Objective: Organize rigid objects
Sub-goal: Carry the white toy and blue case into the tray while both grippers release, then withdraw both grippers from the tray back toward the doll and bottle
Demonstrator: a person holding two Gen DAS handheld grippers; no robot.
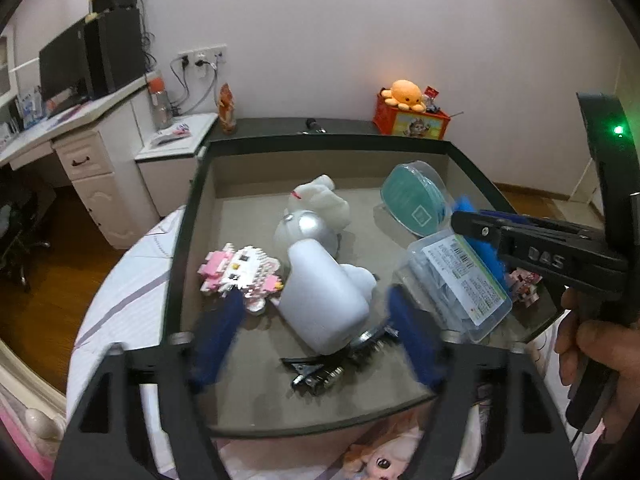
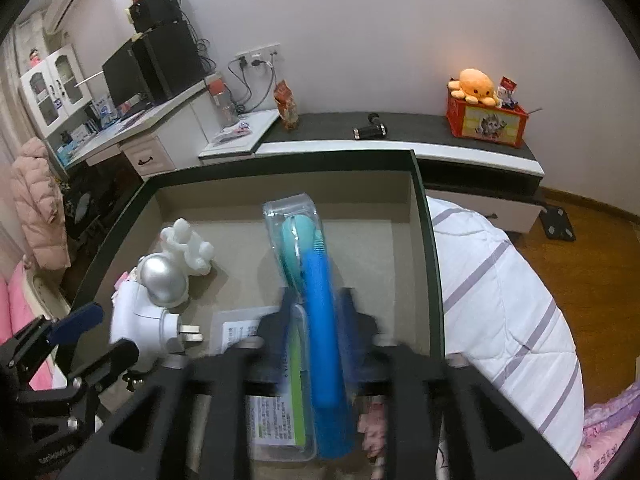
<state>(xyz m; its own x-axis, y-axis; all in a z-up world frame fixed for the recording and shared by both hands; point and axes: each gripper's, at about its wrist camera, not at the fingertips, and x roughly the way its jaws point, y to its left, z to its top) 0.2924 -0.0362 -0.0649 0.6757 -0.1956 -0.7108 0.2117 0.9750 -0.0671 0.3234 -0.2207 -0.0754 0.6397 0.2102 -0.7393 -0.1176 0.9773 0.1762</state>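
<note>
A bedroom is showing, with a striped quilt lying under a dark-rimmed shallow tray, taken here as the landmark.

Item, nearest the tray's front rim: black hair clips, small, springy, likely awkward to pinch.

Item, left gripper: blue pads are standing spread wide, flanking the white plug-in night light without touching it. The light is lying at the tray's middle; it is probably light, hard and smooth, so a hold across its flat sides looks safest, clear of the metal prongs.

Item, right gripper: jaws are sitting close on either side of a blue handle at the tray's right side; blur is hiding whether they are pinching it.

Item, beneath that handle: clear plastic box, stiff, slick, liable to slide.

Item, left of centre: pink brick figure, brittle, likely shedding pieces if squeezed.

Item, toward the far rim: white figurine and teal packaged disc.
</note>
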